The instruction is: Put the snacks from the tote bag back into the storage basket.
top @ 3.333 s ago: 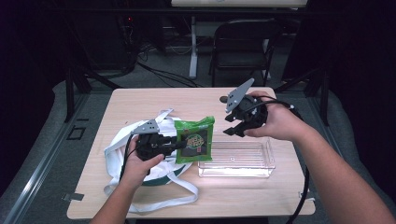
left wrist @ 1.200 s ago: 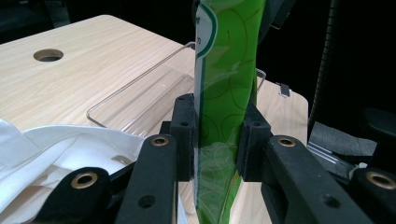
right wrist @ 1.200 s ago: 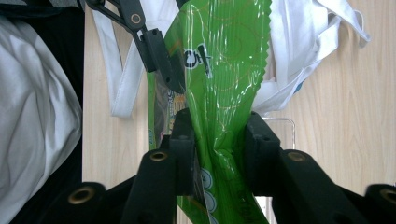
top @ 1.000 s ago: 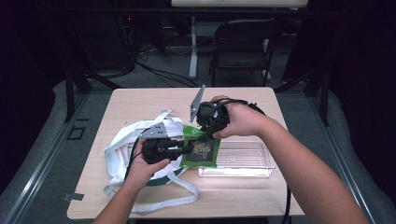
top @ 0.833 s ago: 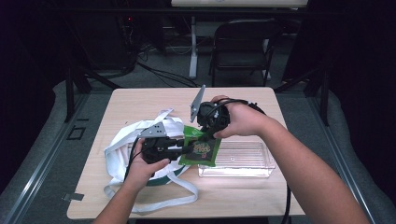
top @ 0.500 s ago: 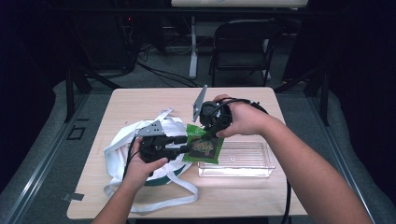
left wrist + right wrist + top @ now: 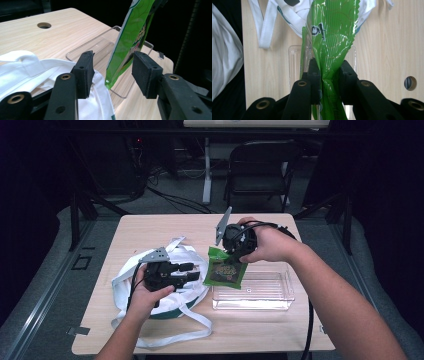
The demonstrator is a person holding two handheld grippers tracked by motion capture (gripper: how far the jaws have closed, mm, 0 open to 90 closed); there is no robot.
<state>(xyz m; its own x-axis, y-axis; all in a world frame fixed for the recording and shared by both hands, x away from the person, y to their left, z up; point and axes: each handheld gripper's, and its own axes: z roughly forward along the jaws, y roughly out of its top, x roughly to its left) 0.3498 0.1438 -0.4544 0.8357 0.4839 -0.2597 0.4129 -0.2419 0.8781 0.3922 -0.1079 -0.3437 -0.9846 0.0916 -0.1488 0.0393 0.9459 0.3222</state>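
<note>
In the high view my right gripper [image 7: 231, 254] sat just right of the frame's centre, my right hand [image 7: 267, 242] wrapped round it, its grey plate tilted up toward the upper left. Its jaws were clenched on the top edge of a green snack packet [image 7: 224, 268], which hung down from them, its lower end at the left end of the clear plastic tray [image 7: 276, 296] that lay in the lower right part of the wooden table [image 7: 150, 227]. In the right gripper view the green snack packet [image 7: 332, 32] ran up the middle of the frame, creased where my two black pads pinched it, with the clear plastic tray [image 7: 294, 62] behind it and white straps in the upper left. My left gripper [image 7: 186, 272] was left of centre in the high view, held in my left hand [image 7: 145, 292] over the white cloth bag [image 7: 131, 275], pointing right toward the packet. Its jaws stood apart and held nothing. In the left gripper view the green snack packet [image 7: 130, 35] came down from the top of the frame between my two pads but farther off, its lower corner over the near rim of the clear plastic tray [image 7: 100, 42], and the white cloth bag [image 7: 30, 67] lay in the lower left under my left jaw.
</note>
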